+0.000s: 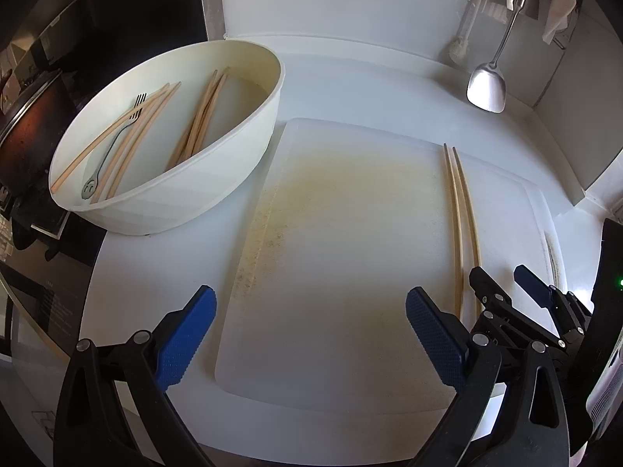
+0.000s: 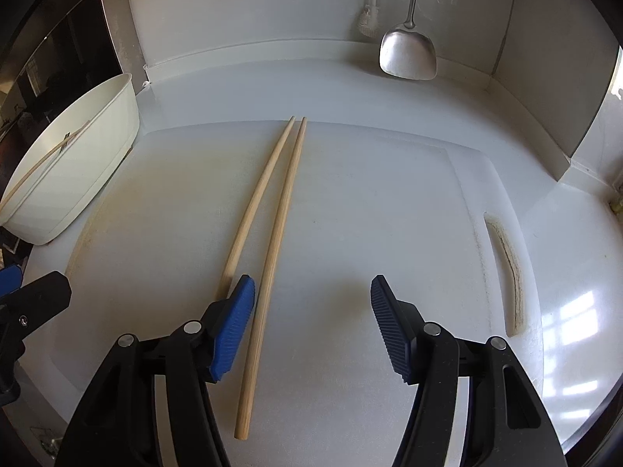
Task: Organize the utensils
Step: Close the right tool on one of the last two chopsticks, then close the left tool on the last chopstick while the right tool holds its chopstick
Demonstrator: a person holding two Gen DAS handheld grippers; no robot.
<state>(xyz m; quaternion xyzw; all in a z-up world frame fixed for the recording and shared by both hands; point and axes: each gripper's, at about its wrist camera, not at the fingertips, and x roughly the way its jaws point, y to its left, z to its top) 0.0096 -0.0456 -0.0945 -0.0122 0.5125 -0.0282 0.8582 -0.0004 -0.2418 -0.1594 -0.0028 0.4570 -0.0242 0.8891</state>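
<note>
Left gripper (image 1: 311, 334) low, jaws spread wide, right gripper (image 2: 311, 315) beside it, likewise spread

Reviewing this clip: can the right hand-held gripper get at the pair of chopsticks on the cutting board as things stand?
Probably yes. The right hand-held gripper is open right over the chopsticks, which lie bare on the cutting board with nothing over them.

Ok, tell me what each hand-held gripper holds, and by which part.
Nothing. Left hand-held gripper and right hand-held gripper are open; chopsticks lie loose on the cutting board.
</note>
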